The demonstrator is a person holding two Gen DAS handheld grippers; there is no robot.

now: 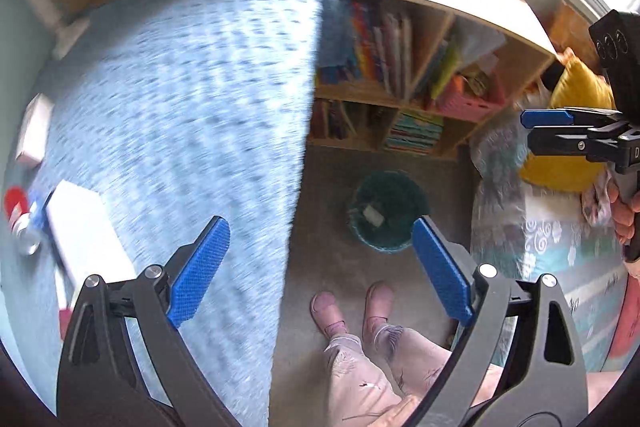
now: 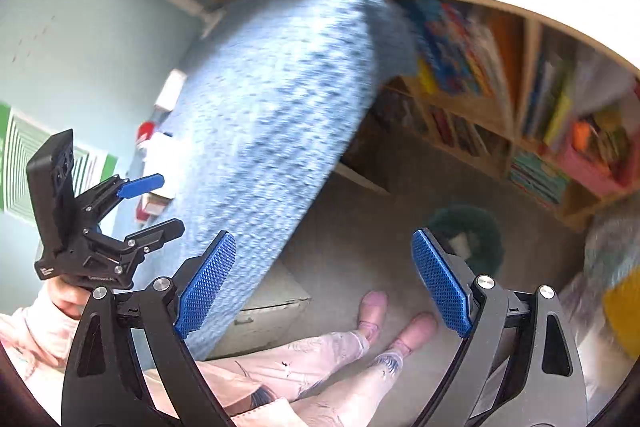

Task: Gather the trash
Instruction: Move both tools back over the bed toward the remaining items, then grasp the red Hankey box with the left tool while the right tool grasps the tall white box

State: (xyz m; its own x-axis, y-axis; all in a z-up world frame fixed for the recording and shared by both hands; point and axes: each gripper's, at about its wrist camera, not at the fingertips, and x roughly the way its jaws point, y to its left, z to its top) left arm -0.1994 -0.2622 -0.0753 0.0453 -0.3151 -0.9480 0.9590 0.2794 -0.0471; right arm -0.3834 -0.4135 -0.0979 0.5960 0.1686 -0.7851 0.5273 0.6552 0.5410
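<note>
Blue-padded fingers of the left gripper (image 1: 320,267) fill the bottom of the left wrist view, spread wide with nothing between them. Below them are the person's pink slippers (image 1: 352,307) and pale trousers on a grey carpet (image 1: 320,167).

Beyond the gap stands a dark green wastebasket (image 1: 384,217) on the floor, with a pale scrap (image 1: 373,214) lying inside it, possibly paper; blur makes it hard to say. Behind the basket is a low wooden bookshelf (image 1: 404,103) packed with colourful books and a pink crate (image 1: 466,103).

To the left, a blue knitted cover (image 1: 180,107) drapes over a table. At its far left edge sit a white box (image 1: 86,235), a silver can (image 1: 26,237) and a red-capped item (image 1: 16,205), close together.

At the right edge of that view the right gripper (image 1: 528,131) hovers in front of a yellow cushion (image 1: 576,95), apart from everything. In the right wrist view, the right gripper's (image 2: 324,283) own jaws are likewise wide apart and hold nothing, with the wastebasket (image 2: 466,239) just past the right finger.
</note>
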